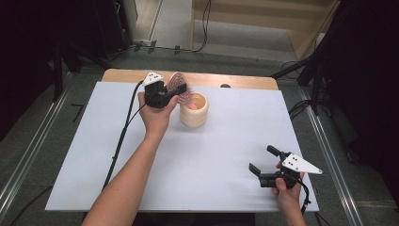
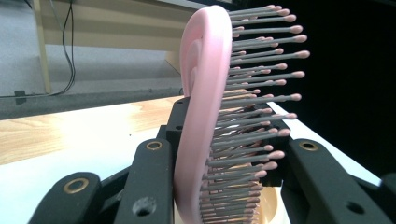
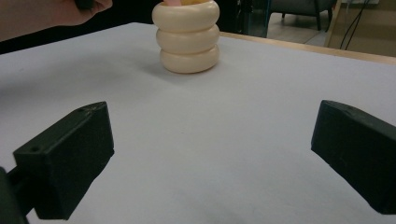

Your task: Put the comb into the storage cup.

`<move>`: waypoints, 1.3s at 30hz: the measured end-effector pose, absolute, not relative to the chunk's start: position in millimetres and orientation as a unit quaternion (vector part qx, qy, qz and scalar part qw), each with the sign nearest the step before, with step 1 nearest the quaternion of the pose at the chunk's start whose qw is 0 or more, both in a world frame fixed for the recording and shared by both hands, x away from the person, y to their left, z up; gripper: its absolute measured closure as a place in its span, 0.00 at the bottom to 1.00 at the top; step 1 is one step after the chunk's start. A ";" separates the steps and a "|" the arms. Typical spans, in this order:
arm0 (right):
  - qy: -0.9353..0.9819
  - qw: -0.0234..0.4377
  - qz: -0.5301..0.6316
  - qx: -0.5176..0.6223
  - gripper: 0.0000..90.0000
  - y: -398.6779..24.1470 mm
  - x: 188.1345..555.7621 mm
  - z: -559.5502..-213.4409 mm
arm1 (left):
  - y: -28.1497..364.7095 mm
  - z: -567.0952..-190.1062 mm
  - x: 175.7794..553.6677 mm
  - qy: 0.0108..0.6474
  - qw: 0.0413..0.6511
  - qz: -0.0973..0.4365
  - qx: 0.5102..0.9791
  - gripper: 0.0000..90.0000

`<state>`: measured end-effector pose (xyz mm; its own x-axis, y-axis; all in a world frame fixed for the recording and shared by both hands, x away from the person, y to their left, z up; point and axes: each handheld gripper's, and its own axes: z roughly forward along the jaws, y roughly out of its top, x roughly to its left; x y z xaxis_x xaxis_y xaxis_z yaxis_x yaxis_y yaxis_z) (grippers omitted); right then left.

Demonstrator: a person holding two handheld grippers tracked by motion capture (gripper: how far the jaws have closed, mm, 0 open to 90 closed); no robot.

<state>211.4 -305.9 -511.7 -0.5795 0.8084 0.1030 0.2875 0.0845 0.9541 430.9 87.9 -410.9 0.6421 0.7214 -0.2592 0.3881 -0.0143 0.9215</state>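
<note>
While the left gripper [image 1: 170, 94] stands over the far half of the table [image 1: 94, 155], its jaws are clamped on the head of a pink hairbrush [image 2: 203, 116], one pad against the smooth back and the other in among the grey bristles [image 2: 261, 70], as the left gripper view shows. From the high view the brush [image 1: 179, 87] is upright and leans against the far left rim of the cream ribbed cup [image 1: 194, 110], its lower end apparently inside the cup, though how deep is hidden. The step in hand looks like standing the brush in the cup. Next, I judge, the brush needs settling until the cup bears it, then the jaws must part gently and draw clear without tipping the cup. The right gripper [image 1: 264, 167] waits near the table's near right corner, jaws wide apart and holding nothing.
</note>
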 end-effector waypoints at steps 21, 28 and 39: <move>0.698 0.236 0.550 0.393 0.00 -305.6 211.7 -511.9 | 83.0 -418.0 432.1 0.405 0.582 0.137 0.692 0.72; 0.698 0.236 0.550 0.394 0.00 -305.6 211.8 -512.0 | 88.8 -420.6 437.2 0.416 0.572 0.125 0.695 0.68; 0.697 0.236 0.551 0.394 0.00 -305.9 212.2 -512.2 | 92.7 -419.2 435.1 0.414 0.567 0.134 0.699 0.40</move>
